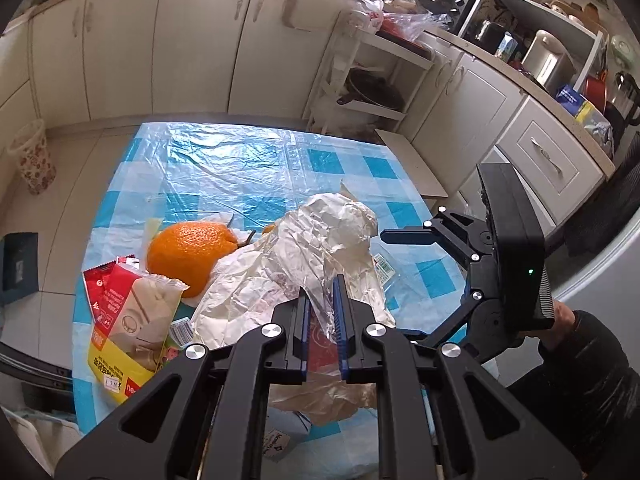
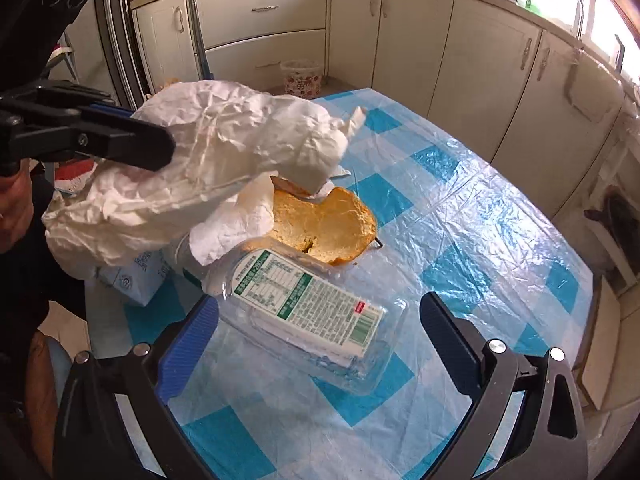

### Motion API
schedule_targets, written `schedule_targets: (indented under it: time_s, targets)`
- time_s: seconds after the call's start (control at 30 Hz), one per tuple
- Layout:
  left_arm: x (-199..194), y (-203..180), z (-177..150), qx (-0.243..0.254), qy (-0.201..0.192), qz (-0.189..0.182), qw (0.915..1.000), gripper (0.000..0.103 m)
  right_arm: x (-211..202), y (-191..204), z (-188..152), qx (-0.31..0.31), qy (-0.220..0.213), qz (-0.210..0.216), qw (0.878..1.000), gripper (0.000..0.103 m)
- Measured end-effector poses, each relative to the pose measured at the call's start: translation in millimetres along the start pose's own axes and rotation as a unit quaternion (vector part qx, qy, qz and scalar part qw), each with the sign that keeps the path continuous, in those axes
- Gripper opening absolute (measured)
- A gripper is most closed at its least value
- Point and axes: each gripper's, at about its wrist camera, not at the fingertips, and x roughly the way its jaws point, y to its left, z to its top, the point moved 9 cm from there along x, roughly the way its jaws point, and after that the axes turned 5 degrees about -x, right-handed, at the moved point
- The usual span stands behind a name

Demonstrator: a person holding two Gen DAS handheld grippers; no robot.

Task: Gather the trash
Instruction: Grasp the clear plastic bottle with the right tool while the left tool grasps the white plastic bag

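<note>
My left gripper (image 1: 323, 305) is shut on a crumpled white paper wrapper (image 1: 316, 236), which hangs lifted over the table. In the right wrist view the same left gripper (image 2: 162, 150) pinches the wrapper (image 2: 224, 140) from the left. An orange (image 1: 188, 254) lies beside the wrapper; it shows as a hollow peel (image 2: 328, 228) in the right wrist view. My right gripper (image 2: 320, 340) stands open just above a clear plastic tray with a green and white label (image 2: 312, 308). A red and yellow snack bag (image 1: 128, 320) lies at the table's left edge.
The table wears a blue-checked plastic cloth (image 1: 240, 160). A small white and blue carton (image 2: 132, 280) sits under the wrapper. A flowered bin (image 1: 32, 156) stands on the floor by the cabinets. A person's dark sleeve (image 1: 592, 360) is at the right.
</note>
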Motion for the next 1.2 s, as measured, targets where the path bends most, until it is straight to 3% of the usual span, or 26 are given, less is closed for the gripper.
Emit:
schedule_targets:
  time_s: [0.23, 0.33, 0.43, 0.63, 0.7, 0.77, 0.83, 0.97, 1.2]
  targets:
    - [4, 21, 7, -0.036, -0.003, 0.011, 0.9993, 0.010, -18, 39, -13, -0.034, 0.032, 0.111, 0.993, 0.096]
    - [0, 20, 8, -0.038, -0.009, 0.009, 0.9992, 0.010, -27, 37, -4, -0.032, 0.010, 0.085, 0.996, 0.096]
    - [-2, 20, 8, -0.038, -0.011, 0.007, 0.9992, 0.010, -13, 29, 3, -0.040, 0.014, 0.042, 0.998, 0.096]
    - [-7, 21, 8, -0.040, -0.015, 0.004, 0.9991, 0.010, 29, 51, -1, -0.076, 0.068, 0.058, 0.993, 0.096]
    - [-8, 21, 8, -0.039, -0.016, 0.003, 0.9991, 0.010, 34, 58, -7, -0.085, 0.087, 0.061, 0.991, 0.092]
    - [-9, 21, 7, -0.037, -0.017, 0.004, 0.9991, 0.010, 33, 59, -15, -0.086, 0.105, 0.062, 0.989, 0.065]
    - [-10, 19, 7, -0.035, -0.018, 0.002, 0.9992, 0.010, 28, 58, -24, -0.069, 0.116, 0.073, 0.988, 0.058]
    - [-14, 15, 5, -0.029, -0.022, -0.003, 0.9993, 0.010, 12, 53, -43, -0.037, 0.120, 0.075, 0.989, 0.056]
    - [-17, -2, -1, -0.010, -0.023, -0.024, 0.9994, 0.010, -20, 25, -73, 0.088, 0.081, 0.071, 0.990, 0.054]
